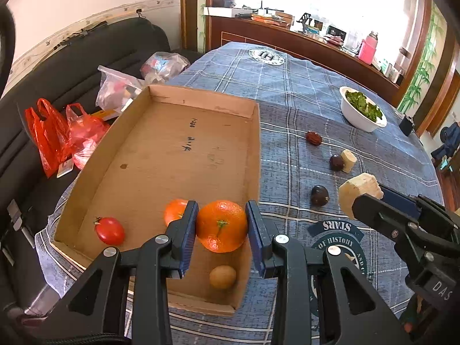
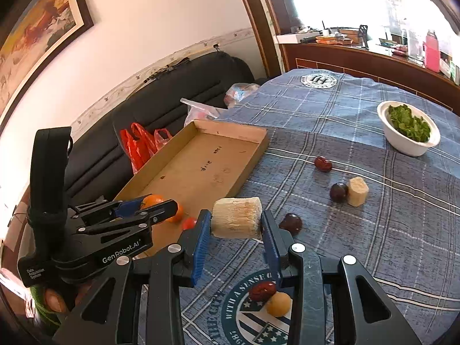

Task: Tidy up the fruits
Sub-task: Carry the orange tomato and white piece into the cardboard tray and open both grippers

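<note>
Your left tongs (image 1: 221, 227) squeeze a big orange (image 1: 222, 225) over the near end of the cardboard box (image 1: 161, 155). Your right tongs (image 2: 235, 228) pinch a pale chunk (image 2: 237, 221) above the desk (image 2: 373, 244), just beside the box.

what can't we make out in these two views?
- Second orange: the left tool's finger covers part of it in the left wrist view.
- Handwriting on the cardboard tray: too small to read.
- Red date and yellow fruit: partly behind the right tool's finger in the right wrist view.
- Clutter on the sideboard: overexposed, blurred.
</note>
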Available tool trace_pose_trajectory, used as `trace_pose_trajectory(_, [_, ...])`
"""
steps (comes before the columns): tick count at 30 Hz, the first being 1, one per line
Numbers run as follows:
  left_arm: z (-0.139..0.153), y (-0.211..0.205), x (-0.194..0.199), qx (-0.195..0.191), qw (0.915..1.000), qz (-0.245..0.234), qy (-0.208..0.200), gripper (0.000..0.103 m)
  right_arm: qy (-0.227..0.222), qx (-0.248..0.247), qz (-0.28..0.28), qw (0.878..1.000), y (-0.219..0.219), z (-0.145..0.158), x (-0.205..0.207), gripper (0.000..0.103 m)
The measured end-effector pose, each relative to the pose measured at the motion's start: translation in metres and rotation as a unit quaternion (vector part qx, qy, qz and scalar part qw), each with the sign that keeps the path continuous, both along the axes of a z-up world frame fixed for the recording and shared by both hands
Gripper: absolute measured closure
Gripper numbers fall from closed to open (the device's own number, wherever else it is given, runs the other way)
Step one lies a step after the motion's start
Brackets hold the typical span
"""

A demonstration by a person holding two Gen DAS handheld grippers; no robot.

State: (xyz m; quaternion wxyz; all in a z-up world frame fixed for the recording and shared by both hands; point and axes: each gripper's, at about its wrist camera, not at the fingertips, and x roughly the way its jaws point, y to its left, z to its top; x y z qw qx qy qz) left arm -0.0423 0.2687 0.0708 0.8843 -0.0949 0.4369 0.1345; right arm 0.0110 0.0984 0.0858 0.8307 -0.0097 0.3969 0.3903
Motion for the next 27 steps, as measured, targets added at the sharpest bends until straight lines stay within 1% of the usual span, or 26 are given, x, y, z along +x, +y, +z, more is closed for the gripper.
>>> trace_pose_trajectory(12, [-0.006, 0.027, -0.004, -0.004, 0.9996, 0.028, 0.005, 0.072, 0.0, -0.003, 0.031, 1.0, 0.032, -0.004, -0.001, 0.067])
trace_pose_trajectory(16, [-0.007, 0.043, -0.004, -0.005, 0.999, 0.044, 0.006, 0.072, 0.005, 0.0, 0.04, 0.999, 0.044, -0.007, 0.003, 0.067])
trace_pose_trajectory(23, [-0.01, 0.073, -0.003, -0.017, 0.9971, 0.074, 0.006, 0.072, 0.014, 0.0, 0.055, 0.998, 0.073, -0.014, 0.009, 0.068])
trace_pose_trajectory(27, [-0.015, 0.088, 0.004, -0.022, 0.9957, 0.09, 0.011, 0.072, 0.019, -0.001, 0.061, 0.998, 0.09, -0.02, 0.016, 0.068])
